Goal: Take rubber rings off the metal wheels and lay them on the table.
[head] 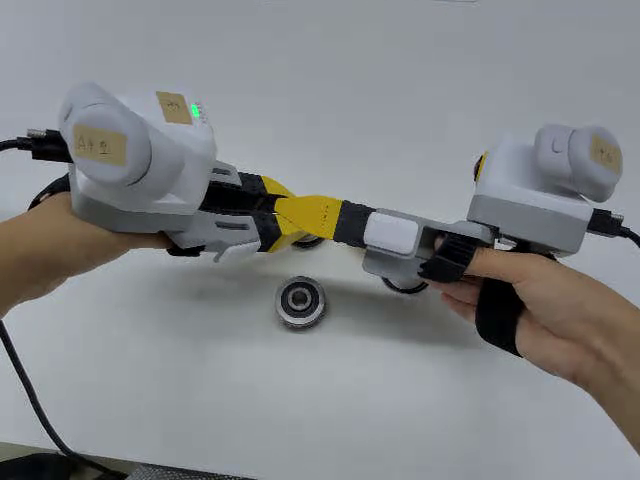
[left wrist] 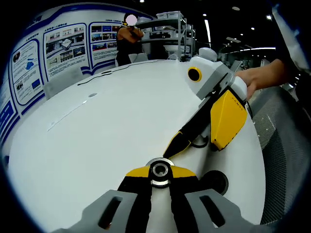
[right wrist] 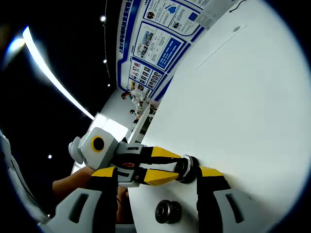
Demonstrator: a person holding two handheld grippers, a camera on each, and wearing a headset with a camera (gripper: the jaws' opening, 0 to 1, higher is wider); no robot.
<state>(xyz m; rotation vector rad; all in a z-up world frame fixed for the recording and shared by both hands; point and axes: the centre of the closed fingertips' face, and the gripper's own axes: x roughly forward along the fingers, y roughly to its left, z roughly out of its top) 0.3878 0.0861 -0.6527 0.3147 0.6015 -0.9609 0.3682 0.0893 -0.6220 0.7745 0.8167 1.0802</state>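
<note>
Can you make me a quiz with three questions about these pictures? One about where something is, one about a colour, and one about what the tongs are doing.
1. Where is the loose wheel?
A on the table
B in a box
C on a hand

2. What colour are the tips of the left tongs?
A red
B yellow
C green

3. What are the left tongs doing?
A hanging open
B gripping a second wheel
C holding a pen

Answers:
1 A, it lies flat on the white table below the tongs.
2 B, both tips are bright yellow.
3 B, the tips are closed on the second wheel from both sides.
</note>
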